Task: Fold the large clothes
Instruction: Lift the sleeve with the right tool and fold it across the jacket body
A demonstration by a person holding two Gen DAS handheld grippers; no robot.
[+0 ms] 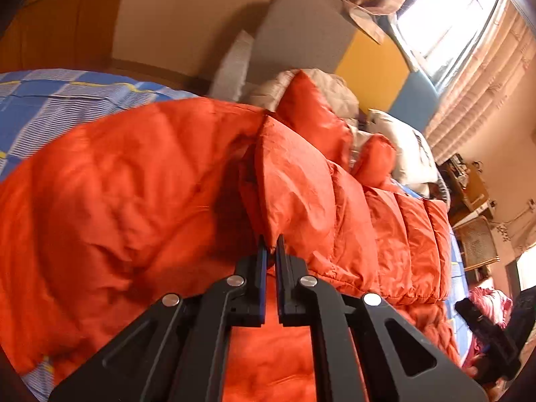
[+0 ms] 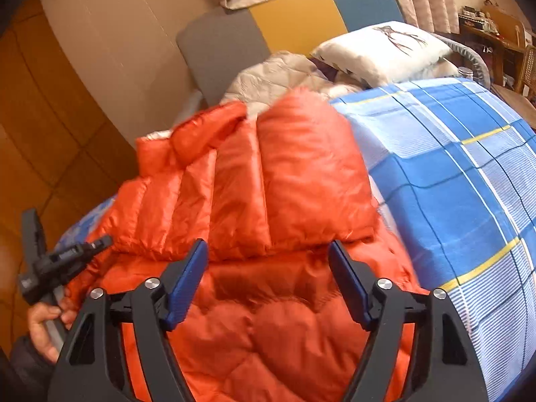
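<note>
The puffy orange quilted jacket (image 2: 284, 174) is bright orange all over. Under it, the bed sheet (image 2: 452, 174) has blue and pale striped squares with thin yellow lines. The soft white pillow (image 2: 385, 50) has a dark drawing on it. The padded headboard (image 2: 301, 10) is grey, yellow and blue. Each black hand-held gripper (image 2: 268, 261) has blue pads.
</note>
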